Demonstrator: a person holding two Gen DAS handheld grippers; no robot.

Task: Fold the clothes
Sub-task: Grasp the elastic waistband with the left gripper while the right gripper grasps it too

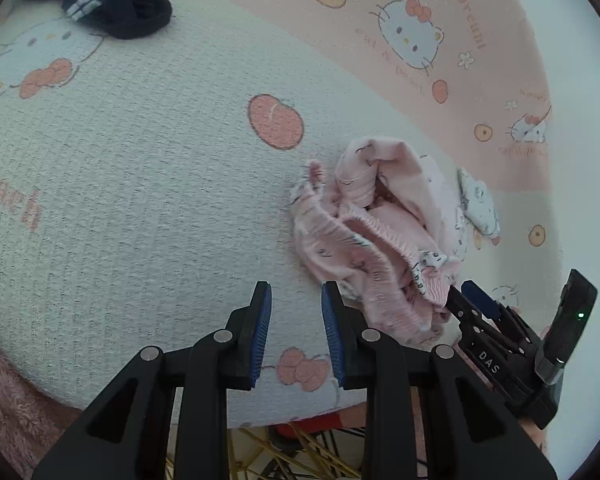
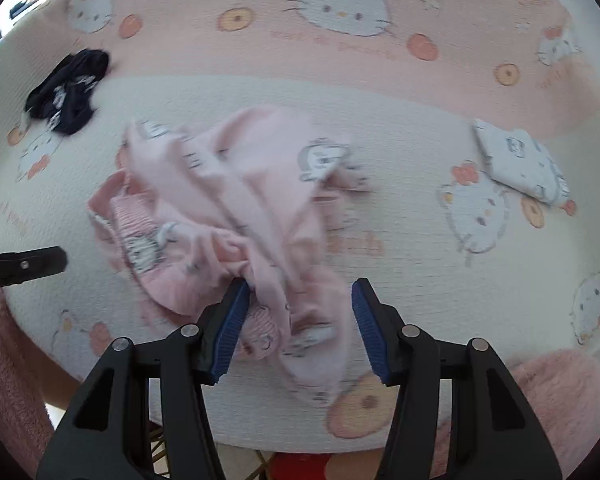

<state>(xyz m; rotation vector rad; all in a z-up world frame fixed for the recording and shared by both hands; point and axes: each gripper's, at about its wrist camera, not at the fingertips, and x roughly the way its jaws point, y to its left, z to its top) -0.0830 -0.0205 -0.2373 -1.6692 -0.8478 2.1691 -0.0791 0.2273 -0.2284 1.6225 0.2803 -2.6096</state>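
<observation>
Now the cartoon-cat bedspread point(image 2: 420, 112) carries crumpled pink pants point(image 2: 236, 208) at centre, a folded white garment point(image 2: 520, 164) at two o'clock. Right gripper point(image 2: 298, 320) gapes astride the fabric, left gripper point(image 1: 296, 328) empty, parted; next: pinch the waistband, spread flat.

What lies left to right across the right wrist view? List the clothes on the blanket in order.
Dark striped garment → crumpled pink garment → folded white garment, all lying on the cartoon-cat blanket.
</observation>
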